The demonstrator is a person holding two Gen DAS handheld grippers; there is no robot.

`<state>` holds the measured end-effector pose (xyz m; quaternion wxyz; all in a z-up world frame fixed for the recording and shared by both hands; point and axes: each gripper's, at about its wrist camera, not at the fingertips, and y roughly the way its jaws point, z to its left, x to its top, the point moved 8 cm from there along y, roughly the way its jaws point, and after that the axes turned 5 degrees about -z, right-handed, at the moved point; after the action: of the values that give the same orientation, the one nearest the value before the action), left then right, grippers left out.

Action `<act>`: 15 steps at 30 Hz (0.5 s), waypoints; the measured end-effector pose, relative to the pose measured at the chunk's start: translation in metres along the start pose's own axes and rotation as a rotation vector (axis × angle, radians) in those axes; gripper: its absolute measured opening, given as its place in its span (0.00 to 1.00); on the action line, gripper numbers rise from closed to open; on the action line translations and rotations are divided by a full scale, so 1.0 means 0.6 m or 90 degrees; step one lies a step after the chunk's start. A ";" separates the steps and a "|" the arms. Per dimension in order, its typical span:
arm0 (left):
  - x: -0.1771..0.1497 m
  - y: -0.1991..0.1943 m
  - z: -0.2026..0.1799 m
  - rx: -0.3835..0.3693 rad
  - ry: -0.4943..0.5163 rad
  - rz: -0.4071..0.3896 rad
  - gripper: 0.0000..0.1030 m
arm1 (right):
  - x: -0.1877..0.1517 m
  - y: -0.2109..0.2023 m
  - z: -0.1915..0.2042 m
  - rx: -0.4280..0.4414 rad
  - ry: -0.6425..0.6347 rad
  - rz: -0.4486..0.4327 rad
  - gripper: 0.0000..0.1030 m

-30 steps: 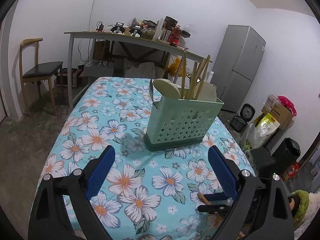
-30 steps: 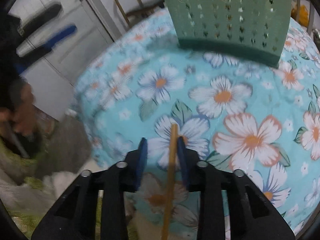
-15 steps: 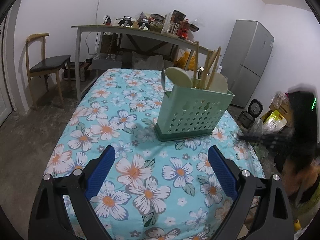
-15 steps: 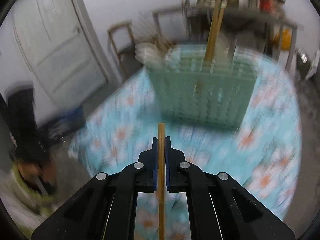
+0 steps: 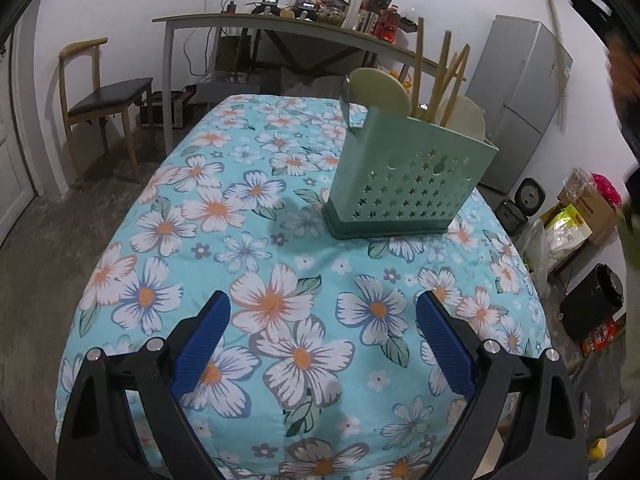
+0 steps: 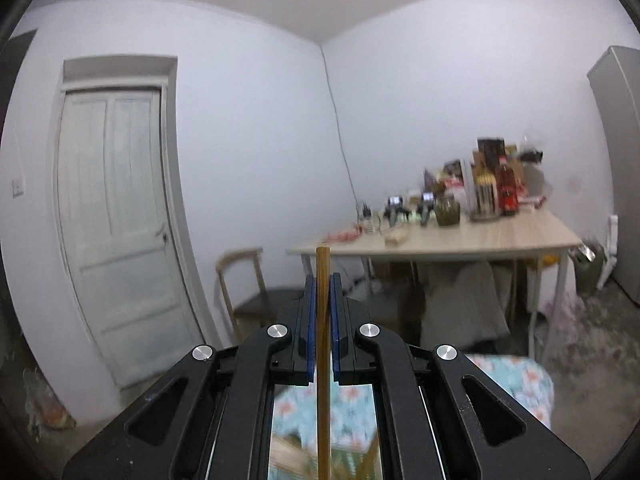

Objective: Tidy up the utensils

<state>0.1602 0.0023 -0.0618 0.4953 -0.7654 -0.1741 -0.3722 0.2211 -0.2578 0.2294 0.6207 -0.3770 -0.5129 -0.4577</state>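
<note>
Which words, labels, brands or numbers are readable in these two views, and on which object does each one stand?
No text reads clearly enough to quote.
Red container on the floor: light lettering, too small to read.
Yellow-green package near the boxes: print, too blurred to read.
Red bottle on the side table: label blurred, unreadable.
Dark box behind it: print unreadable.
</note>
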 end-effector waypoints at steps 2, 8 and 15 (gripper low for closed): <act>0.002 0.002 -0.002 0.001 0.009 -0.002 0.89 | 0.003 0.032 -0.005 0.005 0.009 -0.017 0.04; 0.011 0.010 0.000 0.005 0.026 -0.005 0.90 | -0.030 0.098 -0.030 0.001 0.025 -0.031 0.04; 0.017 0.019 0.005 0.005 0.027 -0.007 0.90 | -0.093 0.127 -0.050 -0.032 -0.001 -0.009 0.04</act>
<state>0.1752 -0.0012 -0.0619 0.5001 -0.7541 -0.1694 -0.3906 0.2995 -0.2531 0.1693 0.6075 -0.3891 -0.5045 -0.4744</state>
